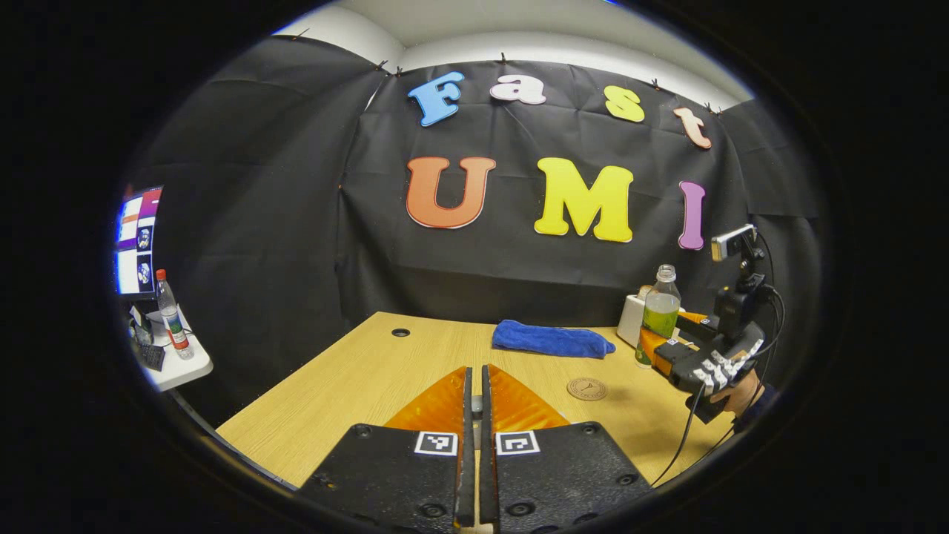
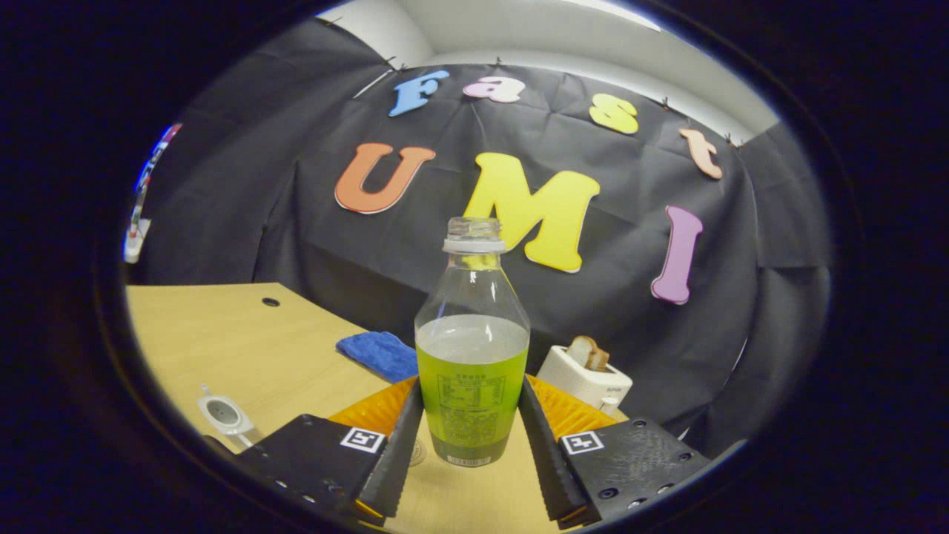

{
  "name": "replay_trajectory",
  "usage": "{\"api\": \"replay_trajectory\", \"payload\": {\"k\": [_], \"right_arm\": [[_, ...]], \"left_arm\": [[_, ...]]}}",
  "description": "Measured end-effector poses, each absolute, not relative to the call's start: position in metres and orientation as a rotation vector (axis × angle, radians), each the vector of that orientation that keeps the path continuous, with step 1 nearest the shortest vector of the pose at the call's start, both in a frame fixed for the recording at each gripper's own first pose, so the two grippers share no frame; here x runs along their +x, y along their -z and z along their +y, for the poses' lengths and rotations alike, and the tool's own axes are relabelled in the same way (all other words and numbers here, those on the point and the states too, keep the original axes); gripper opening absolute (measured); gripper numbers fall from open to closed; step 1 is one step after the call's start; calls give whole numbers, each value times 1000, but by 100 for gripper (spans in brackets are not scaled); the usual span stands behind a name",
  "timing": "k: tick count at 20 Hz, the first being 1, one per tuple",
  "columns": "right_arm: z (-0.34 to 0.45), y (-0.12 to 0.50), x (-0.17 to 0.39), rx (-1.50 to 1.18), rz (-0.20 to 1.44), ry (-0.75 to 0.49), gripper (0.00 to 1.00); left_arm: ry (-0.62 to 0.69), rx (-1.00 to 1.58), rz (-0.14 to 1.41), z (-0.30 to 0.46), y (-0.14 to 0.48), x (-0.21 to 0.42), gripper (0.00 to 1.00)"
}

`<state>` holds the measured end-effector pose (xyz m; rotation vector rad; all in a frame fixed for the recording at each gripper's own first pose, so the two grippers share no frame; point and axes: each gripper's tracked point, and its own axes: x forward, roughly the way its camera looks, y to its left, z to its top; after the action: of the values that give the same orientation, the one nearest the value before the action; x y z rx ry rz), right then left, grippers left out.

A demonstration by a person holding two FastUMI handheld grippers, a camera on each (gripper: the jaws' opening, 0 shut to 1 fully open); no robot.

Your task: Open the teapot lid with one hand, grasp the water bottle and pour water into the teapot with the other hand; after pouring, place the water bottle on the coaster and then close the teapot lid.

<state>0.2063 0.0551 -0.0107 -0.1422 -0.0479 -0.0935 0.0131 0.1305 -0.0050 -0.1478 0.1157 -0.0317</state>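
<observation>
1. In the right gripper view, the right gripper (image 2: pixel 471 437) has its two fingers on the two sides of the water bottle (image 2: pixel 472 356), at the lower, labelled part. Both fingers lie against the bottle, so it grips it.
2. The water bottle stands upright between these fingers. It has no cap, and green liquid fills about the lower half.
3. Beyond the right finger of this gripper stands a white toaster (image 2: pixel 586 380) with a slice of bread in its slot. Beyond the left finger lies a blue cloth (image 2: pixel 378 352) on the wooden table (image 2: pixel 245 334).
4. To the left of this gripper, near the table edge, a small white device (image 2: pixel 222 411) lies flat.
5. In the left gripper view, the left gripper (image 1: pixel 477 415) has its fingers closed almost together, with only a thin gap, and nothing is between them.
6. Ahead of the left gripper and to its right, a round brown coaster (image 1: pixel 587 389) lies on the table. The blue cloth is farther ahead.
7. Far to the right of the left gripper, the other gripper is seen with the bottle, held by a hand (image 1: pixel 741 393).
8. Far to the left, a side shelf (image 1: pixel 174 367) carries another bottle with a red cap (image 1: pixel 172 315).
</observation>
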Motion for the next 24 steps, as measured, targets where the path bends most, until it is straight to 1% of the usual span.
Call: {"api": "replay_trajectory", "payload": {"k": [1,3,5,6,7,8,12,14,18,21,24], "right_arm": [[51,15,214,-103,-25,101,74],[52,25,232,-18,16,88,71],[57,36,249,70,49,65,71],[61,42,258,98,66,56,73],[66,46,266,110,77,58,73],[72,52,274,111,92,51,71],[95,72,293,109,103,29,71],[96,77,297,140,93,31,73],[96,92,299,131,101,47,71],[101,94,294,115,95,36,73],[107,95,289,92,87,36,72]], "left_arm": [[34,-145,118,130,6,13,5],[34,-144,118,130,7,13,5],[32,-140,114,133,6,13,5],[30,-143,116,134,7,13,5],[27,-145,118,134,9,14,5],[27,-144,120,134,10,15,5],[27,-137,144,134,19,20,5],[23,-135,152,135,23,24,5],[12,-139,140,139,20,25,5],[14,-147,136,139,20,23,5],[21,-139,146,135,22,24,5]]}}
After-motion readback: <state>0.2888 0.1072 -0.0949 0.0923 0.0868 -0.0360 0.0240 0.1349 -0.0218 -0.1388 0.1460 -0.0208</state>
